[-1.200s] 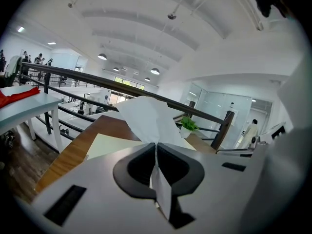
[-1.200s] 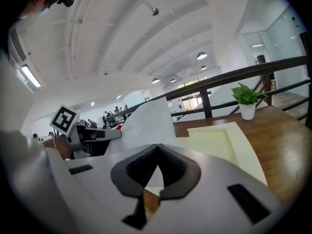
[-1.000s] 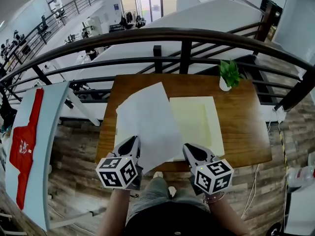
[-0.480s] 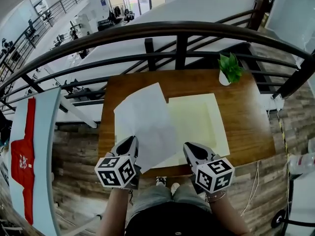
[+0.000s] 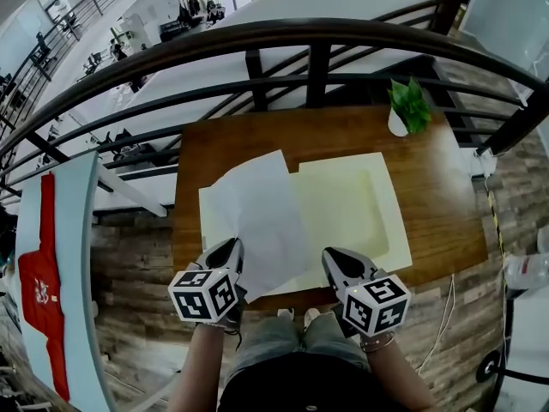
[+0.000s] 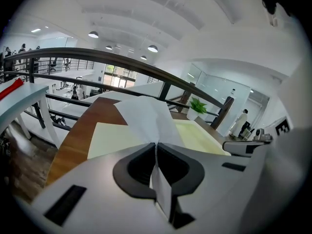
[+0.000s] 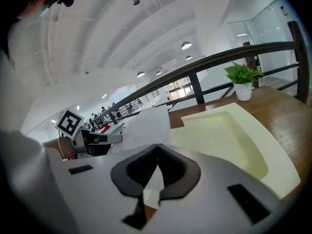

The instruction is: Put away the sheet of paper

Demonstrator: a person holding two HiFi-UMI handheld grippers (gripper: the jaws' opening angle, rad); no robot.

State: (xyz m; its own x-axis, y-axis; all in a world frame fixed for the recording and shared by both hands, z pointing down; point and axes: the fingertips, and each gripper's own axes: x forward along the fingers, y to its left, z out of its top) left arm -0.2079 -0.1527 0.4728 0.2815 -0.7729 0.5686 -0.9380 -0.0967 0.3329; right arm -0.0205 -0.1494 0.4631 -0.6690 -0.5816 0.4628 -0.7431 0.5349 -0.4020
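Head view: white rectangular sheet of paper [image 5: 262, 217] slants over a pale yellow shallow tray [image 5: 377, 221] on a brown wooden table [image 5: 429, 170]. Its long axis points away from the person. The left gripper [image 5: 230, 247] pinches its near edge. The right gripper [image 5: 331, 256] has its jaws pressed together.

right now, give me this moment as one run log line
left gripper: shut on sheet of paper | right gripper: shut on same sheet | sheet: over cream folder | stage: not yet stowed
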